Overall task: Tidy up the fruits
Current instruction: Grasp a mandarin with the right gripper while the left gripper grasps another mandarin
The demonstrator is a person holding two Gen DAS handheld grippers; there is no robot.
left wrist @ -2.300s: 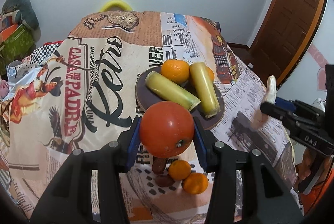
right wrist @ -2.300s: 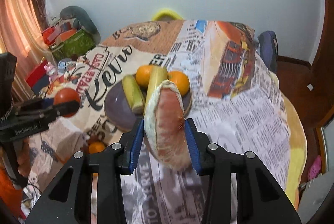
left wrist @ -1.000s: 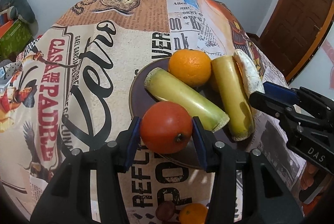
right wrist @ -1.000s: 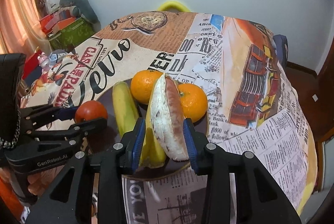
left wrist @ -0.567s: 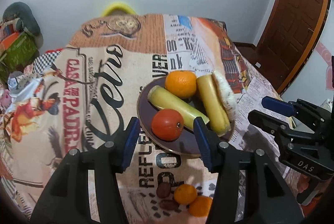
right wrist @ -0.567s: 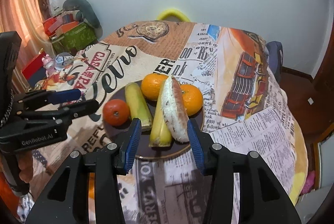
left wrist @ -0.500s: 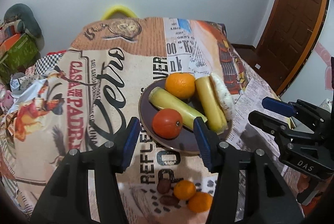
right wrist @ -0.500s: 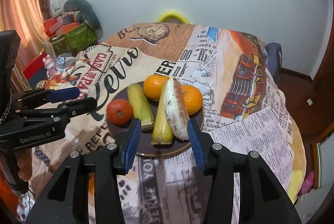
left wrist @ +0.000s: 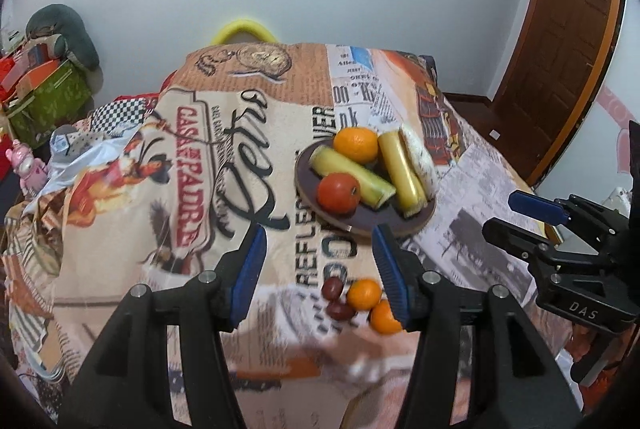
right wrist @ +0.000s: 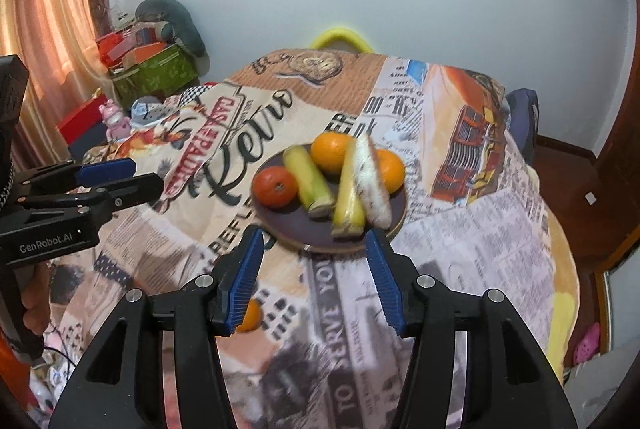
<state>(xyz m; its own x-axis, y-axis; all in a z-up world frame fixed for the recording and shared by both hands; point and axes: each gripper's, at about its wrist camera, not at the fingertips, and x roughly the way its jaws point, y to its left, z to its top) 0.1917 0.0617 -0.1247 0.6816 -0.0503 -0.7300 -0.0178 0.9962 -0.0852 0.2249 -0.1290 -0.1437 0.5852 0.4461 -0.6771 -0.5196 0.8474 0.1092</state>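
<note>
A dark round plate (left wrist: 344,221) (right wrist: 296,225) on the printed tablecloth holds a red tomato (left wrist: 338,193) (right wrist: 275,186), two yellow-green stalks (left wrist: 352,176) (right wrist: 309,179), oranges (left wrist: 356,145) (right wrist: 330,152) and a pale fruit wedge (left wrist: 418,159) (right wrist: 370,185). Two small oranges (left wrist: 364,294) and two dark red fruits (left wrist: 333,287) lie on the cloth near the plate's front. My left gripper (left wrist: 320,269) is open and empty, held above and short of the plate. My right gripper (right wrist: 316,273) is open and empty, also short of the plate.
The table (right wrist: 480,237) drops off at the right toward a wooden door (left wrist: 560,41). A yellow chair back (left wrist: 244,29) stands behind the table. Boxes and toys (right wrist: 144,69) crowd the left side of the room.
Both grippers opened and left the tomato and the fruit wedge on the plate. Both have since pulled back and up from the plate.
</note>
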